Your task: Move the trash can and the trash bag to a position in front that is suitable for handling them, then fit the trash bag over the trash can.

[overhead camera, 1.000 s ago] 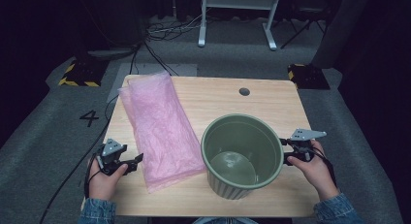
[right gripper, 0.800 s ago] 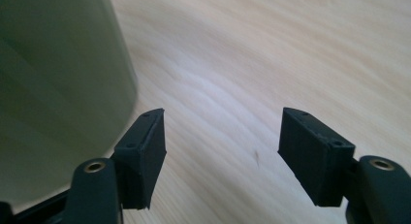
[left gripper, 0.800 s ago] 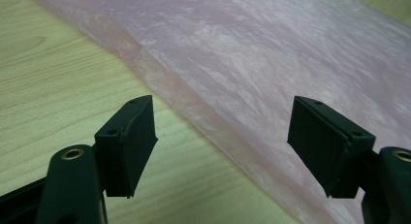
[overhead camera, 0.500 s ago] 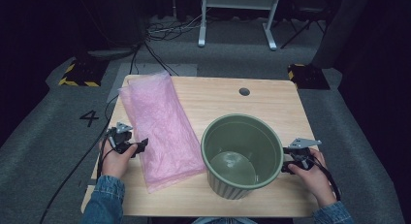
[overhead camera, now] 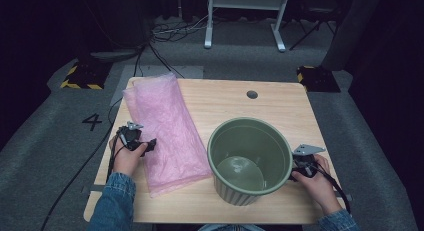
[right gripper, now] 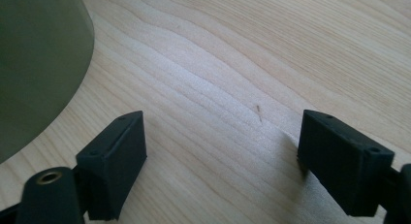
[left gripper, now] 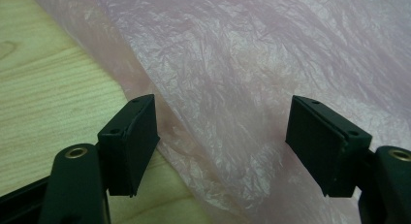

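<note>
Wooden table (overhead camera: 235, 103): we find left gripper (left gripper: 223, 136) spread wide over the pink bag (left gripper: 252, 64); right gripper (right gripper: 220, 161), just opening, grips nothing beside the green bin (right gripper: 34, 64).

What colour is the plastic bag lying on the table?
Pale pink plastic bag, clearest in the left gripper view.

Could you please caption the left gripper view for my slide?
Open left claw poised over the pink plastic bag's edge.
</note>
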The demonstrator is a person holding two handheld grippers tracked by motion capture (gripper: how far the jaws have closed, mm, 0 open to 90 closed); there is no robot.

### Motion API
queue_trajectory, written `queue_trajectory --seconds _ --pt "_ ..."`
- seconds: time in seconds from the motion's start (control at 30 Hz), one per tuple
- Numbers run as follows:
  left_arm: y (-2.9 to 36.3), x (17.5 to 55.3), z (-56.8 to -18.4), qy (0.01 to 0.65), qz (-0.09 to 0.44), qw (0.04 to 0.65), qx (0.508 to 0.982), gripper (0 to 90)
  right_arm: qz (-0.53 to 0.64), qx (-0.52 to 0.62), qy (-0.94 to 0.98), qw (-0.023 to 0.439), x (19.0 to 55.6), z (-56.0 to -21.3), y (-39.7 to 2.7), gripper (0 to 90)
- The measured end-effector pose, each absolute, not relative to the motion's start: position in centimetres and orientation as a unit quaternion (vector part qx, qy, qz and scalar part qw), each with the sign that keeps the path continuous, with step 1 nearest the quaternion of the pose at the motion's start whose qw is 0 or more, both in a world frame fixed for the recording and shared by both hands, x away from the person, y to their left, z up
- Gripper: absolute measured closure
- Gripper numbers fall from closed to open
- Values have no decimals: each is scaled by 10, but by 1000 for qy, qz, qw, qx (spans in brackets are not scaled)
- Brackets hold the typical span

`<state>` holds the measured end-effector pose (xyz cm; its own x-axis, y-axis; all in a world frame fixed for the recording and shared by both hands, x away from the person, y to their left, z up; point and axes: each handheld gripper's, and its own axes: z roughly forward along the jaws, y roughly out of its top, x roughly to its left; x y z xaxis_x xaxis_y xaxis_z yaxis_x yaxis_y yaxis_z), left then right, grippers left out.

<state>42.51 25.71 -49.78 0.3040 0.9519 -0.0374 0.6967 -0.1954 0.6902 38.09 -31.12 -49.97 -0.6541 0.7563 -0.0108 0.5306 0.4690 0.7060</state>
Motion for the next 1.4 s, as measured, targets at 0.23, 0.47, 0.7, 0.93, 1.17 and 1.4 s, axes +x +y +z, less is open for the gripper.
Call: queue_trajectory --seconds 0.23,0.47,0.7,0.93,1.17,1.4 --pt "255 425 -498 545 210 304 753 287 364 385 830 173 380 -504 -310 166" --pt "252 422 -496 536 209 309 757 453 363 391 827 177 378 -504 -309 170" --pt "253 419 -496 531 179 338 756 884 362 393 826 178 378 -504 -308 170" --pt "259 408 -484 516 154 409 737 898 363 394 826 178 379 -504 -307 171" --pt "261 395 -462 478 163 454 733 897 363 394 826 178 380 -504 -307 173" --pt "265 381 -438 450 172 491 726 897 363 393 826 178 379 -504 -307 179"
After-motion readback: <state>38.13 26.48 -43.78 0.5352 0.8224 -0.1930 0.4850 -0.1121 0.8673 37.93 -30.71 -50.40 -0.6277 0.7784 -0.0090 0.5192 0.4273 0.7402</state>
